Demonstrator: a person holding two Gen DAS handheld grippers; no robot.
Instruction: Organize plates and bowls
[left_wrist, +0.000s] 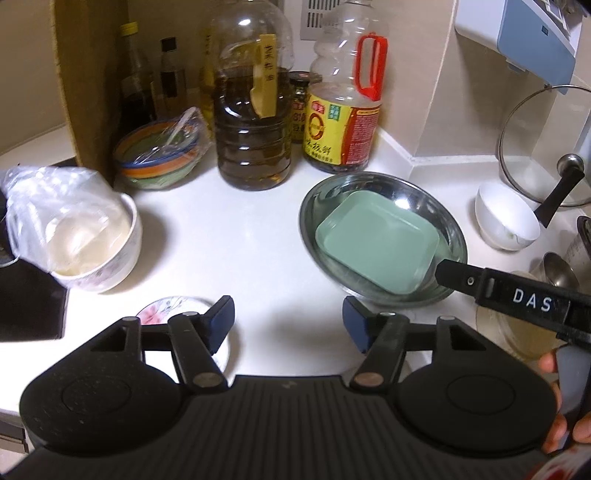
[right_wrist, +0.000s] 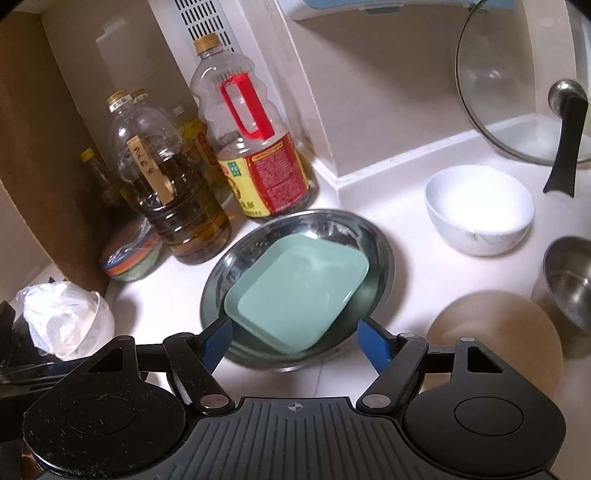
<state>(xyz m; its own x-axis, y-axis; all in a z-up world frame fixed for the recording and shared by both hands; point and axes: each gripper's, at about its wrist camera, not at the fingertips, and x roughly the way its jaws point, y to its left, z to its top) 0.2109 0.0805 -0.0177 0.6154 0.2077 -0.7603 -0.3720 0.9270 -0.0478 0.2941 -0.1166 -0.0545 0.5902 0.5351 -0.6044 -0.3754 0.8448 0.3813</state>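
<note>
A green square plate (left_wrist: 376, 243) (right_wrist: 299, 291) lies inside a round steel plate (left_wrist: 321, 206) (right_wrist: 380, 251) on the white counter. My right gripper (right_wrist: 293, 339) is open, its blue fingers on either side of the near rim of the steel plate; it shows in the left wrist view (left_wrist: 441, 271) as a black finger reaching to the green plate's corner. My left gripper (left_wrist: 288, 321) is open and empty above bare counter, left of the steel plate. A small floral dish (left_wrist: 166, 310) lies under its left finger. A white bowl (left_wrist: 506, 218) (right_wrist: 478, 210) stands to the right.
Oil bottles (left_wrist: 253, 122) (right_wrist: 258, 147) and a stack of coloured bowls (left_wrist: 159, 155) stand at the back. A bowl with a plastic bag (left_wrist: 92, 240) (right_wrist: 62, 321) is left. A glass lid (right_wrist: 517, 85), a steel pot (right_wrist: 565, 284) and a tan round dish (right_wrist: 498, 332) are right.
</note>
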